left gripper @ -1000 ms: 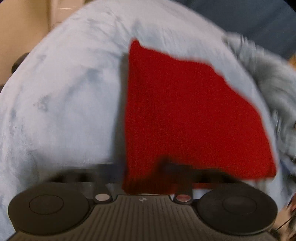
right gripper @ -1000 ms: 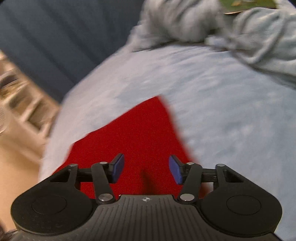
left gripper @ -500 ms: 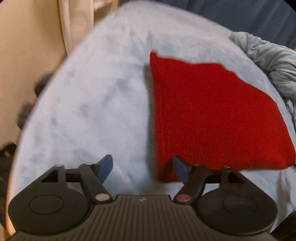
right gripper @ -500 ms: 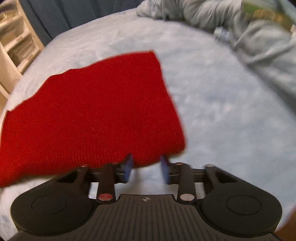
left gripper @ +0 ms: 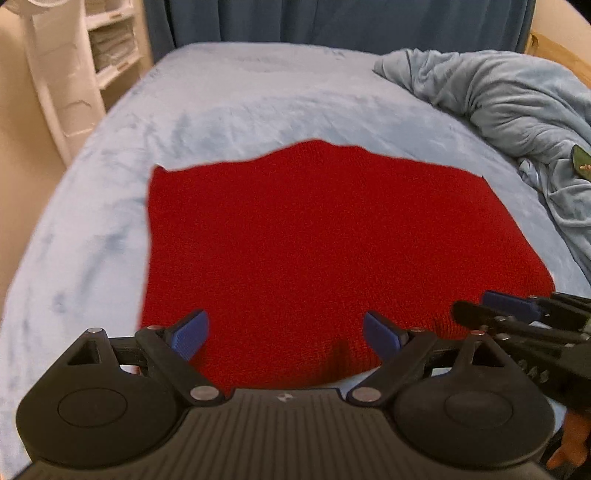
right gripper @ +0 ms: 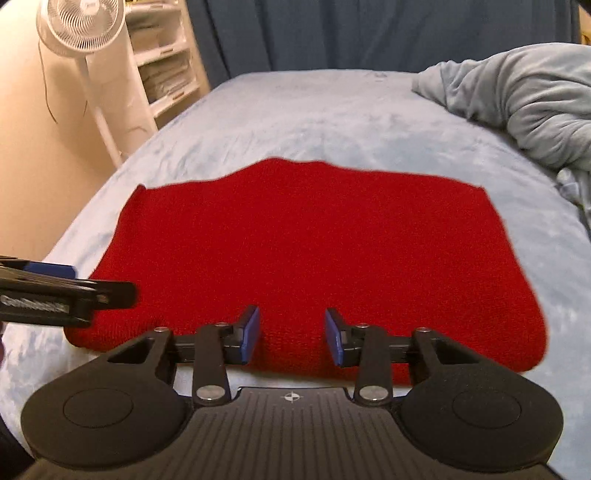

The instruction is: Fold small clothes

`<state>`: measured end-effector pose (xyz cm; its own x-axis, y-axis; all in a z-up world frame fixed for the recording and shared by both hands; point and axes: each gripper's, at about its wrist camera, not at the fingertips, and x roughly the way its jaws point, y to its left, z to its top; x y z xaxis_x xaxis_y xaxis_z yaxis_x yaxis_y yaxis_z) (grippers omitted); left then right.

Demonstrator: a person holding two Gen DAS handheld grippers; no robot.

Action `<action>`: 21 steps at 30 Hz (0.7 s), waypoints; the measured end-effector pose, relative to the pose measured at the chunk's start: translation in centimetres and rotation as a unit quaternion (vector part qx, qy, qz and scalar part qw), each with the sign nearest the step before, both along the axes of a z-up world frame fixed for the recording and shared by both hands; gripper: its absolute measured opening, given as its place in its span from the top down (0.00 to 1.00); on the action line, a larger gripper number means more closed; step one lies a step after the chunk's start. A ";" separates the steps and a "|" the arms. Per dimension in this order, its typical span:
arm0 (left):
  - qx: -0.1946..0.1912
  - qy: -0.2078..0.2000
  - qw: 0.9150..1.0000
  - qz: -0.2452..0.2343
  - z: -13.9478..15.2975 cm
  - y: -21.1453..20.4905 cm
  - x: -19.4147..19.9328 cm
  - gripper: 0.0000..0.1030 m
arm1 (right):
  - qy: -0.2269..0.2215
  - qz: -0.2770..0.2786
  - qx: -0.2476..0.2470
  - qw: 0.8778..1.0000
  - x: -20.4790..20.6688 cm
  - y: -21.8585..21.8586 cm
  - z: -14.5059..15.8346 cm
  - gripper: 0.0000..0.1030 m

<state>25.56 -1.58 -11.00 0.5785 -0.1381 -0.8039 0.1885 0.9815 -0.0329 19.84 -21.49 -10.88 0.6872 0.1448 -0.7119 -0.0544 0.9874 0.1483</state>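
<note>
The left gripper (left gripper: 286, 334) hangs over the near edge of the red cloth (left gripper: 325, 254), its blue fingers spread wide and holding nothing. The right gripper (right gripper: 291, 339) is beside it at the same edge, fingers apart but closer together, also holding nothing. The cloth lies flat on the blue bed (left gripper: 258, 99), its long side running left to right. Past the cloth, to the right, is a bunched blanket (left gripper: 517, 99). Only the right view shows the white fan (right gripper: 81, 29).
</note>
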 end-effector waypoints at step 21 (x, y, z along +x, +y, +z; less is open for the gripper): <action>0.005 0.009 0.999 0.041 0.2 3.2 -10.4 0.00 | -0.023 0.014 -0.001 1.000 -11.8 -0.8 4.8 0.41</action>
